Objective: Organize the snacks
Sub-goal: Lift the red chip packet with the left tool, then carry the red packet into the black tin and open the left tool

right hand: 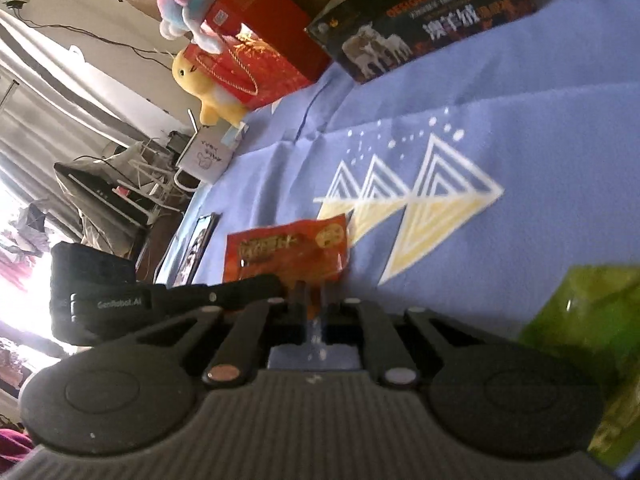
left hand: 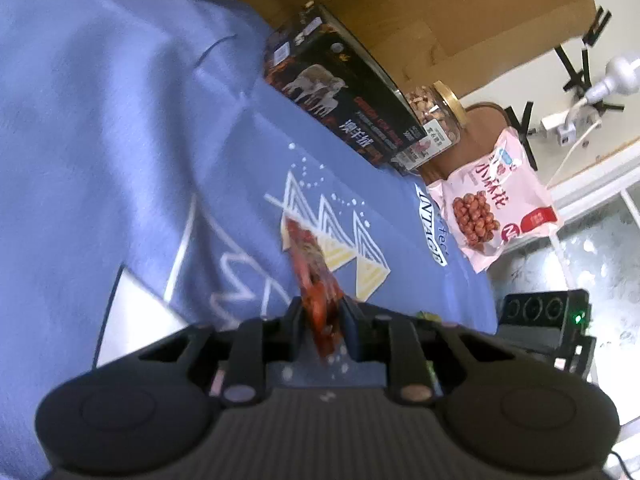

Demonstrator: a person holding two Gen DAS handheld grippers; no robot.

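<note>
An orange-red snack packet [left hand: 316, 280] stands edge-on between the fingers of my left gripper [left hand: 322, 310], which is shut on its lower part. In the right wrist view the same kind of packet [right hand: 286, 250] shows its printed face, and my right gripper [right hand: 314, 294] is shut on its bottom edge. The left gripper's black body [right hand: 100, 300] reaches in from the left, up to the packet's lower left corner. Everything lies over a blue cloth [left hand: 120, 120] printed with white and yellow triangles.
Along the back stand a black box [left hand: 340, 92] with sheep pictures, a jar of nuts [left hand: 434, 116] and a pink snack bag [left hand: 500, 208]. A green packet [right hand: 580, 320] lies near right. A red gift box [right hand: 256, 40] and a yellow plush toy [right hand: 200, 84] sit far left.
</note>
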